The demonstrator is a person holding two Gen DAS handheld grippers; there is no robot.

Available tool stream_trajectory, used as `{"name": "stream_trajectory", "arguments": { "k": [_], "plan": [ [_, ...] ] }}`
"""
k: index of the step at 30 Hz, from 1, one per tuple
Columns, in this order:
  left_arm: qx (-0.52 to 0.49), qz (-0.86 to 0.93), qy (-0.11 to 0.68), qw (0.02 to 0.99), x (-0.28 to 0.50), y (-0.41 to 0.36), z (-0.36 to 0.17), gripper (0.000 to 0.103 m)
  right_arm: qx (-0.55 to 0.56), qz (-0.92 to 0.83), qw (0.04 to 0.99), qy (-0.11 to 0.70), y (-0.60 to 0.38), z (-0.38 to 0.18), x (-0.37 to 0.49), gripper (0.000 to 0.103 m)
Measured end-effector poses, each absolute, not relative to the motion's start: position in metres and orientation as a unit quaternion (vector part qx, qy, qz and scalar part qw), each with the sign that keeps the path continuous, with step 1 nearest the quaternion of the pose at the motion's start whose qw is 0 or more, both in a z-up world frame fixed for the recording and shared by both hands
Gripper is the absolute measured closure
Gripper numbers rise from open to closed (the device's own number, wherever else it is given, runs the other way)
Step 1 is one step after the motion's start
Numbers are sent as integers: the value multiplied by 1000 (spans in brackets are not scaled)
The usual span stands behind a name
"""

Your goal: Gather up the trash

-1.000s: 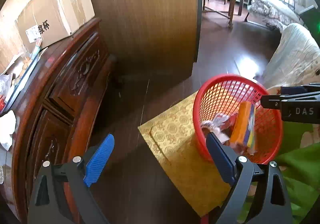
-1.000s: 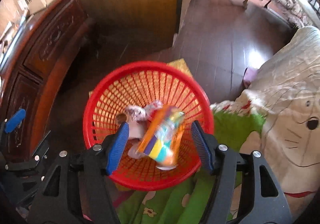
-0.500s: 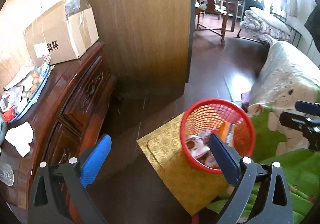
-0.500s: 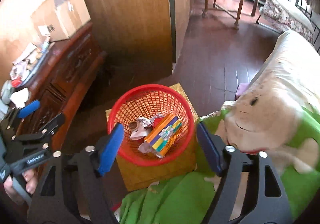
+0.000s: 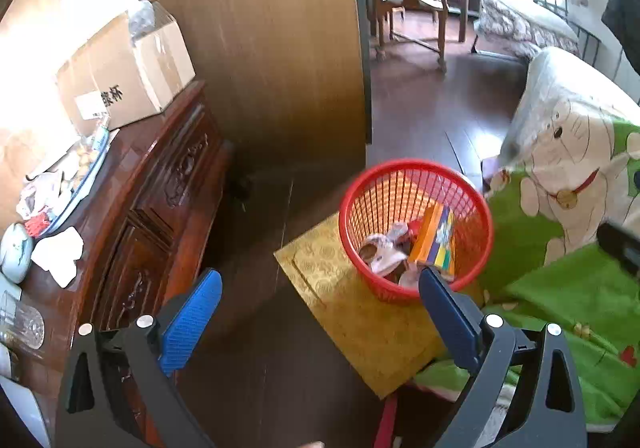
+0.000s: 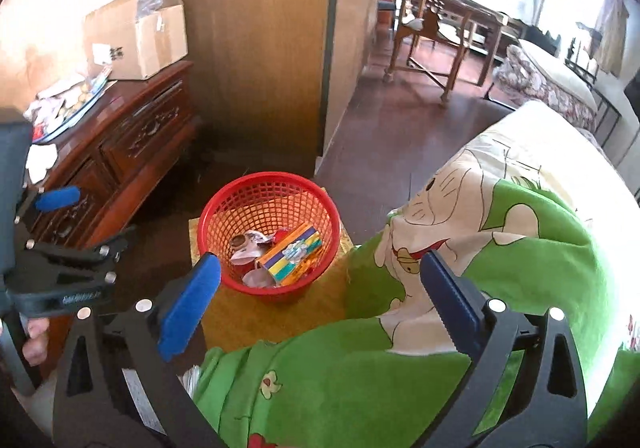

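A red mesh basket (image 5: 400,184) (image 6: 272,200) stands on a gold patterned box (image 5: 340,300) on the dark floor. In it lie a colourful orange-and-purple carton (image 5: 434,236) (image 6: 292,254) and crumpled wrappers (image 5: 382,252) (image 6: 246,244). My left gripper (image 5: 318,280) hangs open above and to the near left of the basket, nothing between its fingers. My right gripper (image 6: 320,264) is above and behind the basket. Its jaws are opening and hold nothing. In the right wrist view, the left gripper's blue pad (image 6: 58,198) shows at the left, with a hand (image 6: 36,332) below it.
A carved dark sideboard (image 5: 160,188) along the left carries a cardboard box (image 5: 128,76), white paper scraps (image 5: 58,256) and a tray of clutter. A wooden partition (image 5: 280,48) stands behind. A green cartoon blanket (image 6: 400,368) covers the sofa at right. Wooden chairs stand far back.
Both grippers have pulled back and up, so the basket looks smaller. The right gripper's jaws have widened. The colourful carton that was between them lies in the basket.
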State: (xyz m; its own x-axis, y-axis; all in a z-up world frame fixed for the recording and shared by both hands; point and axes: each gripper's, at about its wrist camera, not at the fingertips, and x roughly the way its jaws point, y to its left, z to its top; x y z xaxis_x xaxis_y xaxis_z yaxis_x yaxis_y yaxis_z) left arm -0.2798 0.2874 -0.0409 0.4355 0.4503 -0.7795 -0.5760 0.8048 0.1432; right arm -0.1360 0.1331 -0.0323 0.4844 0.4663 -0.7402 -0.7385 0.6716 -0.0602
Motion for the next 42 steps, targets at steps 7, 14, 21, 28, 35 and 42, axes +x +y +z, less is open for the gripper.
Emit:
{"name": "stream_trajectory", "arguments": {
  "k": [7,14,21,28,35,42],
  "plan": [
    [-40,281,434,855,-272,270,-39,6,-179,354,843,363,129,-35,-135,7],
    [-47,272,440,855,-268,269,-42,6,-184,356,842,363,130,-36,-136,7],
    [-41,266,437,858,-267,264,-41,6,-184,355,841,363,131,-36,-136,7],
    [-36,264,437,859,-267,263,-41,6,-184,355,841,363,131,-36,-136,7],
    [-36,265,437,859,-267,262,-40,6,-185,355,841,363,131,-35,-136,7],
    [-37,265,437,859,-267,260,-41,6,-185,355,841,363,131,-35,-135,7]
  ]
}}
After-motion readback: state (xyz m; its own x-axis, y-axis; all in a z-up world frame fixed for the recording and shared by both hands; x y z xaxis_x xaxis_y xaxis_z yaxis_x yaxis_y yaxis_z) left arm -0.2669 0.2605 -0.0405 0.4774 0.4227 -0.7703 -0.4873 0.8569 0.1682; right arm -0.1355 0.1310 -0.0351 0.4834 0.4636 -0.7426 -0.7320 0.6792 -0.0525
